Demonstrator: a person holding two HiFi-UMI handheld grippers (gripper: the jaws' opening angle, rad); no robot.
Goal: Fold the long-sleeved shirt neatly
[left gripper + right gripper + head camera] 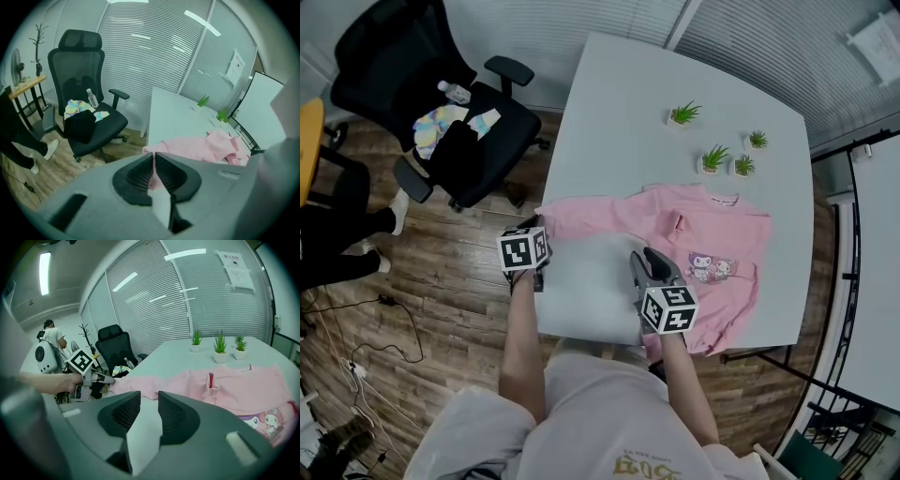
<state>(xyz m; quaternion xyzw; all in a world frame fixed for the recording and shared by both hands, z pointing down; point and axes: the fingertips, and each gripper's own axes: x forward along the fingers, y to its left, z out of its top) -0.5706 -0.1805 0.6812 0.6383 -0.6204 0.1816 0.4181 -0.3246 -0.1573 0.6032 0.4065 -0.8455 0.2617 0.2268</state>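
A pink long-sleeved shirt (712, 234) with a cartoon print lies flat on the white table (675, 75), chest up. Its one sleeve (591, 216) stretches left to the table's edge. My left gripper (540, 228) is shut on that sleeve's cuff; in the left gripper view pink cloth (157, 183) shows between the closed jaws of the left gripper (153, 164). My right gripper (651, 262) hovers over bare table just in front of the shirt's body, open with nothing between its fingers. In the right gripper view, the right gripper (149, 401) faces the shirt (234, 390), with the left gripper (101, 378) at the cuff.
Several small potted plants (713, 157) stand on the table beyond the shirt's collar. A black office chair (441, 103) with clothes and a bottle sits left of the table. A person's legs (337, 234) show at the far left. Another person (51, 341) stands in the background.
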